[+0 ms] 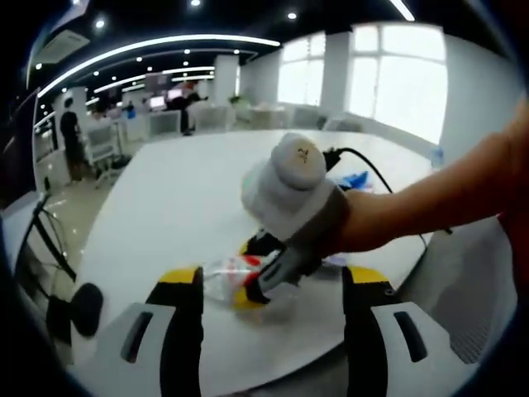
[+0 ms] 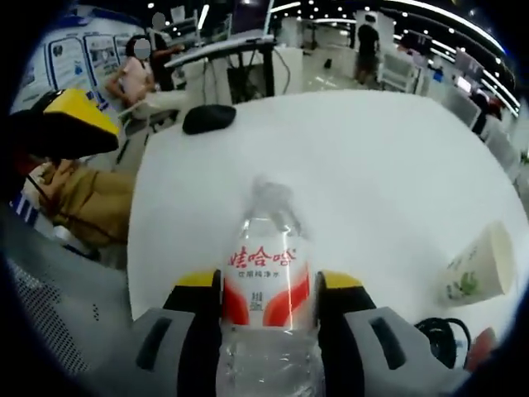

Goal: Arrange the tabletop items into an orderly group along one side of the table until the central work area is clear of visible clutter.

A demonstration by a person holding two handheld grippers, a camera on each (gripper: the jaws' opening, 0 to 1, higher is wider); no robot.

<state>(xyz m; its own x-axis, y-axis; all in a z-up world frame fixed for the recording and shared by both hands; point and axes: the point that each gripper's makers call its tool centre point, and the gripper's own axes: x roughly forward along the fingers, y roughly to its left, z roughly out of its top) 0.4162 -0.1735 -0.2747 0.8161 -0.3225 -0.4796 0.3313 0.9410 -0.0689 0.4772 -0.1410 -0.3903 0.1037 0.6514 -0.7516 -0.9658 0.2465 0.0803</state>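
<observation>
On the white table point(image 2: 372, 165) | right gripper point(image 2: 269, 285) clamps water bottle point(image 2: 266, 289) | left gripper point(image 1: 271, 285) spread, nothing held

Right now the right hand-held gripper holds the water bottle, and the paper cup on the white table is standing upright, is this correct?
Not entirely. The right hand-held gripper does hold the water bottle, but the paper cup lies tilted over on the white table, not upright, as the right gripper view shows.
</observation>
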